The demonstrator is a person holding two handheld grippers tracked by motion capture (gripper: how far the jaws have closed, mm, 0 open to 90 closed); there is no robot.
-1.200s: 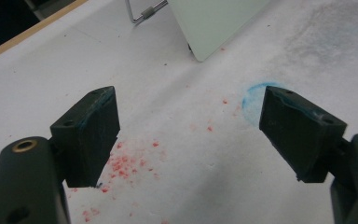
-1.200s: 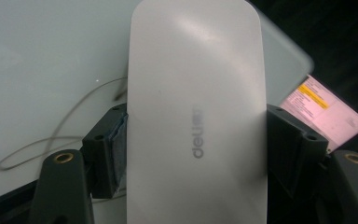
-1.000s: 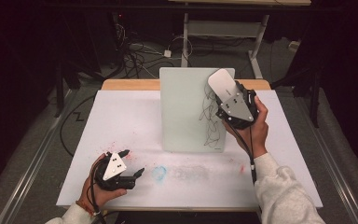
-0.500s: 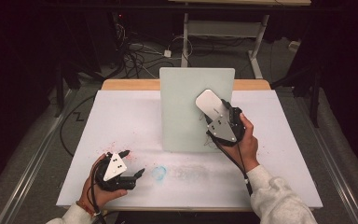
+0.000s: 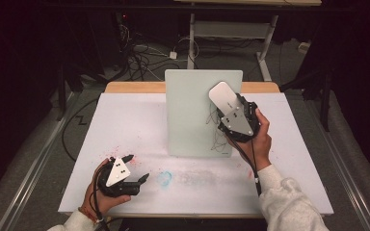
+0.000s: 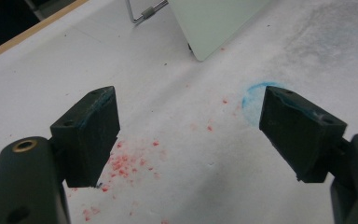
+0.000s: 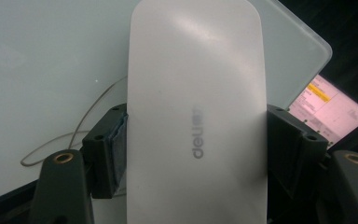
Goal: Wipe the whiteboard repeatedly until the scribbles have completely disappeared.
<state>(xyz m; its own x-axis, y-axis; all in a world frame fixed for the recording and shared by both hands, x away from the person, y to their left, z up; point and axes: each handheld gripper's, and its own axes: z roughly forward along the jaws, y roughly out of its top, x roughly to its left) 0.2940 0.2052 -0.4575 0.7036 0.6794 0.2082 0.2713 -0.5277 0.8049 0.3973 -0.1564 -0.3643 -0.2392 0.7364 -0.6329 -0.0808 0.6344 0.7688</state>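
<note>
A pale green whiteboard (image 5: 192,115) stands upright mid-table, with thin dark scribbles (image 5: 215,134) on its right part. My right gripper (image 5: 227,109) is shut on a white eraser (image 5: 221,96), held against the board's upper right. In the right gripper view the eraser (image 7: 196,116) sits between both jaws of the right gripper (image 7: 196,156), with the board (image 7: 51,60) and a scribbled line (image 7: 74,130) behind it. My left gripper (image 5: 137,167) rests open at the table's front left. Its jaws (image 6: 191,126) stand wide apart over the white surface.
The white table cover (image 5: 125,120) carries red specks (image 6: 126,163) and a blue ring smudge (image 6: 256,98) near the left gripper. The board's wire stand (image 6: 142,14) shows behind it. Cables (image 5: 144,57) and a desk frame (image 5: 231,33) lie on the floor beyond the table.
The right gripper swept the eraser down and left across the board, then came back up slightly to the right. The left gripper stayed where it was.
</note>
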